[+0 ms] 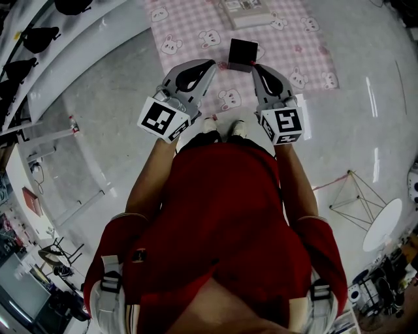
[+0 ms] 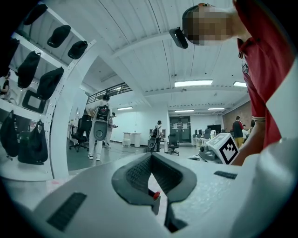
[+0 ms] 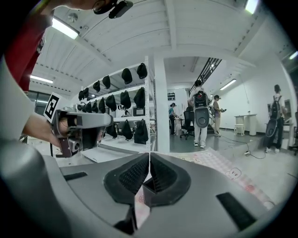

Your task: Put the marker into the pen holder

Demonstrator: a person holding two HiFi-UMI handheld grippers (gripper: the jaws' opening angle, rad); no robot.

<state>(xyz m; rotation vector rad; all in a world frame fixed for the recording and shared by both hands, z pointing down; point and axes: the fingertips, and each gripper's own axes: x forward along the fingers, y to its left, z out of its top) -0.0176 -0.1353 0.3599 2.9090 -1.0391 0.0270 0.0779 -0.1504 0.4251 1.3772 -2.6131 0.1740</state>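
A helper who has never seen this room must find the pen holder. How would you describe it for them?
On the grey floor lies a pink checked mat printed with bears. Near the mat's middle stands the pen holder, a small black cube. Its neighbour on the mat, a flat white box at the far edge, is pale and low; the holder is dark and boxy.

On the mat (image 1: 189, 26), the pen holder (image 1: 243, 53) was set near the front edge, with a flat box (image 1: 247, 12) laid behind it. The left gripper (image 1: 209, 64) and right gripper (image 1: 256, 67) were held over that edge, and shelves (image 1: 26, 39) were placed left of the mat.
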